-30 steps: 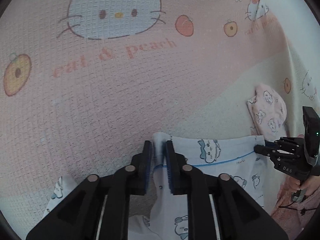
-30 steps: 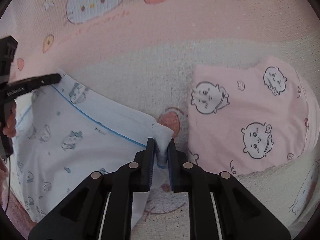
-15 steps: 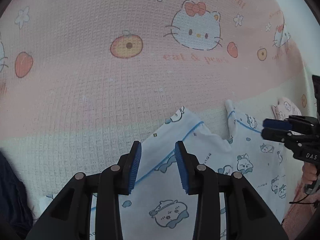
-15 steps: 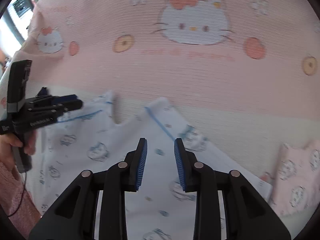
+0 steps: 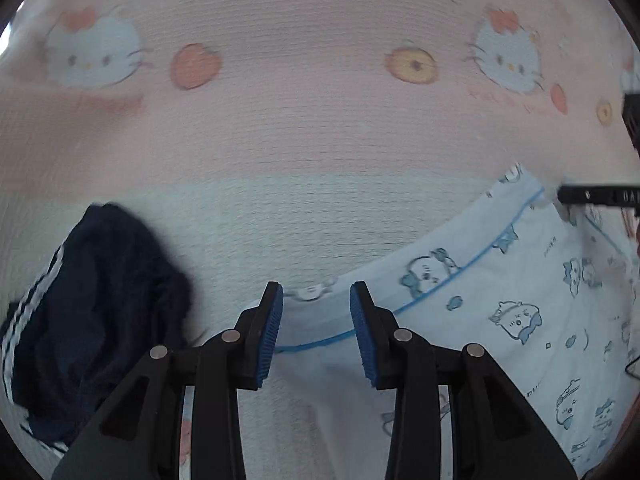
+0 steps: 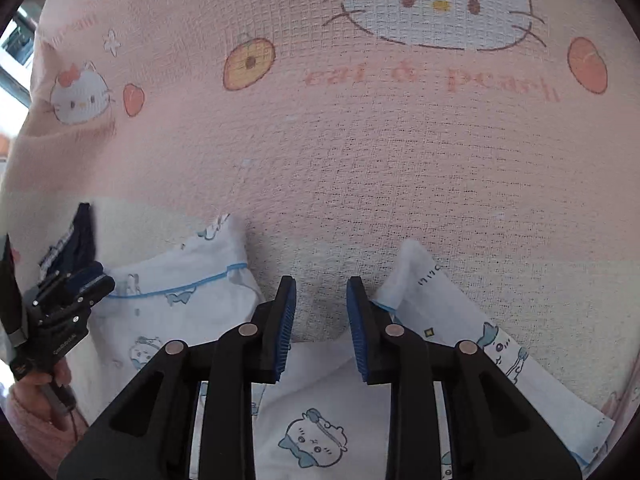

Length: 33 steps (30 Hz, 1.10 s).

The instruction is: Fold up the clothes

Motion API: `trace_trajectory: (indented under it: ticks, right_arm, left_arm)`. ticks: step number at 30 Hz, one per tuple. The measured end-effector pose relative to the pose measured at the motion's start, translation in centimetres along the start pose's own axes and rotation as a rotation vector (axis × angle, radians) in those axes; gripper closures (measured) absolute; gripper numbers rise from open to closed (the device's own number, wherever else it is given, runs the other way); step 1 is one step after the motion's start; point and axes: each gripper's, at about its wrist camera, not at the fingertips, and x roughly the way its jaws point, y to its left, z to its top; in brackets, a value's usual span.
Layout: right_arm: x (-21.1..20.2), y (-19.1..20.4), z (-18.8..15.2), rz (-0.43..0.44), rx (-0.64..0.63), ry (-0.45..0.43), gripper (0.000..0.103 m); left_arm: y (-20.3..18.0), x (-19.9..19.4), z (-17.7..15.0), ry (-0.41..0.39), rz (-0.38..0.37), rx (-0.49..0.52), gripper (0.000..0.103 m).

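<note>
A pink cartoon-cat blanket is spread beneath the white blue-piped garment, beside which dark striped clothing is bunched. Both the left tool and right tool are held apart, empty; piped edges should be gripped squarely.

"eat & peach" on blanket

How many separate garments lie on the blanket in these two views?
2: a white printed garment under both grippers, and a dark navy garment at the left. Others may lie out of view.
</note>
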Motion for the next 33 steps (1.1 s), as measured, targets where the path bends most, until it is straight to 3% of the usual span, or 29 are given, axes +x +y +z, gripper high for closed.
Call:
trace_trajectory:
  ticks: [2,5,8,10,12,14,16,17,18,20,21,25,27,29,31,33]
  right_arm:
    - [-0.6,2.3,-0.3,-0.033,-0.099,-0.021,0.073]
    - [0.4,5.7,-0.6,-0.013,-0.219,0.015,0.071]
    - [2.4,6.0,-0.9,-0.174,-0.261,0.068,0.072]
    - [2.0,5.3,-0.7,-0.182,-0.227,0.045,0.071]
    - [2.2,5.6,-0.3,-0.152,-0.22,0.042,0.069]
    - [2.3,5.9,0.1,-0.121,-0.213,0.039,0.067]
    - [2.5,6.2,0.5,-0.091,-0.205,0.036,0.056]
    - [2.5,6.3,0.7,-0.076,-0.202,0.034,0.056]
    - [3.2,6.5,0.8,-0.074,-0.203,0.049,0.064]
    - [4.0,7.2,1.1,-0.1,-0.237,0.042,0.092]
    - [3.7,7.6,1.3,-0.076,-0.24,0.038,0.099]
    - [2.6,7.1,2.0,-0.093,-0.211,-0.029,0.098]
    - [3.5,5.9,2.3,-0.091,-0.166,-0.015,0.098]
    - [4.7,5.4,2.8,-0.067,-0.113,0.008,0.095]
    - [4.5,4.9,2.9,-0.018,-0.073,0.008,0.088]
    - [3.5,5.0,3.1,-0.037,-0.08,0.009,0.078]
  left_arm:
    - [2.3,-0.6,-0.7,0.004,-0.023,-0.106,0.066]
    - [2.7,0.3,-2.2,0.04,-0.018,-0.122,0.066]
    - [2.2,0.5,-3.0,0.05,0.052,-0.063,0.064]
    - [2.7,-0.2,-2.7,0.034,0.119,-0.075,0.064]
    - [3.8,-0.8,-2.5,0.011,0.04,-0.152,0.064]
    - [4.6,0.4,-2.5,0.069,-0.096,-0.208,0.064]
    - [4.1,1.1,-2.6,0.067,-0.087,-0.173,0.064]
    - [3.5,1.0,-2.5,0.046,-0.07,-0.127,0.071]
    - [2.9,1.1,-2.3,0.041,-0.071,-0.091,0.099]
    - [1.9,0.8,-1.8,0.022,-0.066,-0.04,0.099]
    - [1.6,0.4,-1.5,0.006,-0.057,-0.009,0.099]
    - [2.0,0.1,-0.1,-0.025,-0.046,0.012,0.099]
    - [2.2,0.9,0.7,-0.023,-0.039,0.022,0.099]
    - [2.4,2.8,1.4,0.031,-0.043,0.048,0.098]
    - [2.5,3.4,1.8,0.05,-0.036,0.054,0.092]
    - [2.3,2.3,2.2,0.028,0.011,0.056,0.082]
